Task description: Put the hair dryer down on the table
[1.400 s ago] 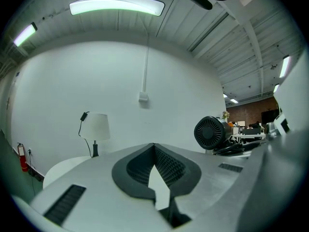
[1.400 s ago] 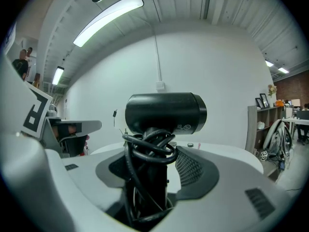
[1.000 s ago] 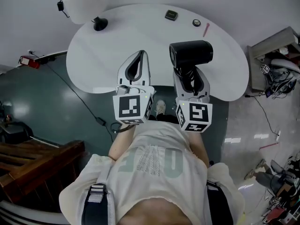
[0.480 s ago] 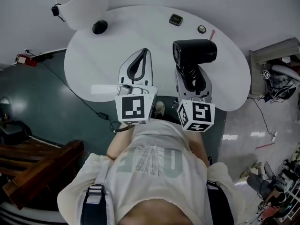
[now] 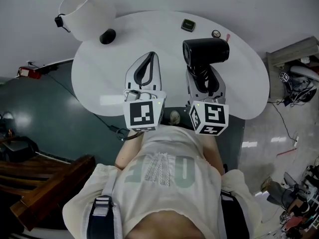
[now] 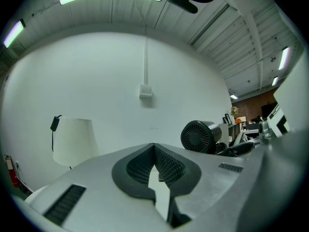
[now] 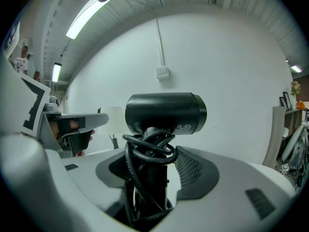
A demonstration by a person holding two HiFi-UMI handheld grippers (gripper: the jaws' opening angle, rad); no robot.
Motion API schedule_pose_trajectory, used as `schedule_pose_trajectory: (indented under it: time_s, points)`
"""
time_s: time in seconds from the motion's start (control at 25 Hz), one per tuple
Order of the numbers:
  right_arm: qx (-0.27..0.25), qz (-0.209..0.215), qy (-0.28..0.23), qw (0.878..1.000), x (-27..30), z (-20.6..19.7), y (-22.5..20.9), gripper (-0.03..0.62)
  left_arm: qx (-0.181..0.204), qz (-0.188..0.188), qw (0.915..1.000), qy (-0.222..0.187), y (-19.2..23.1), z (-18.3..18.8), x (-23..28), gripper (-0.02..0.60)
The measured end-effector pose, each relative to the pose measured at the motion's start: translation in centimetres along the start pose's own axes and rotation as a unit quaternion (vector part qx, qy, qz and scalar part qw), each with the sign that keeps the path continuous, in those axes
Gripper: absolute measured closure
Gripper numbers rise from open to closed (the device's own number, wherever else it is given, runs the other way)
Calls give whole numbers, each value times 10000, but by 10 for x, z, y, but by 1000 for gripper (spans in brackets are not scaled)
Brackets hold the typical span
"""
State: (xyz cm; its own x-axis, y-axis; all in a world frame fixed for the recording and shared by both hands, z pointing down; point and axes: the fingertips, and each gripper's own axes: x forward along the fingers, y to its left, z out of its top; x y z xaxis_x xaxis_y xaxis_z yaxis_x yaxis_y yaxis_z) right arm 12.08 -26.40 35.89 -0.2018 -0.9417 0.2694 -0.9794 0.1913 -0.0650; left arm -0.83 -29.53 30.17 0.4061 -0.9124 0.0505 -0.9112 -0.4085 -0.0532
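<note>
My right gripper [image 5: 202,77] is shut on the handle of the black hair dryer [image 5: 205,51], whose cord is wound round the handle. The dryer's barrel lies crosswise over the white table [image 5: 99,78], beyond the jaws. In the right gripper view the hair dryer [image 7: 165,112] stands upright between the pads of the right gripper [image 7: 154,178]. My left gripper [image 5: 149,59] hovers beside it on the left, shut and empty. In the left gripper view the left gripper [image 6: 154,151] has its tips together, and the hair dryer [image 6: 200,136] shows its rear grille at the right.
A white lamp shade [image 5: 82,6] and a black round object [image 5: 107,36] are at the table's far left. A small dark device [image 5: 188,25], a round item [image 5: 216,34] and a red pen [image 5: 228,37] lie at the far edge. Clutter and cables [image 5: 294,78] fill the floor at right.
The head view has shifted a little, so the table and lamp sit slightly differently in frame. Both grippers keep their pose and the hair dryer stays gripped.
</note>
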Motion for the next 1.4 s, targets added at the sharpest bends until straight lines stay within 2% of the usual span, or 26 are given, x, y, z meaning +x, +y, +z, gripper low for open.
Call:
schedule_pose_trajectory:
  time_s: [0.24, 0.36, 0.6, 0.84, 1.04, 1.24, 1.4]
  points:
    - [6, 103, 326, 9994, 23, -16, 7, 338, 5, 23, 9999, 155, 10, -6, 0, 575]
    - [52, 122, 717, 9973, 36, -37, 10, 339, 44, 42, 9998, 196, 14, -10, 1, 575]
    - [120, 166, 1409, 9898, 57, -84, 16, 338, -128, 58, 9996, 265, 24, -14, -6, 575]
    - [244, 120, 2032, 9788, 80, -132, 17, 338, -55, 187, 9996, 219, 39, -9, -8, 575]
    - [543, 79, 2536, 9658, 92, -173, 18, 338, 47, 245, 9996, 128, 44, -3, -10, 575]
    - [90, -85, 2970, 9548, 97, -203, 13, 338, 138, 204, 9996, 136, 42, -2, -11, 575]
    - [303, -176, 3133, 9490, 99, -215, 9, 338, 144, 242, 9995, 132, 44, 0, -10, 575]
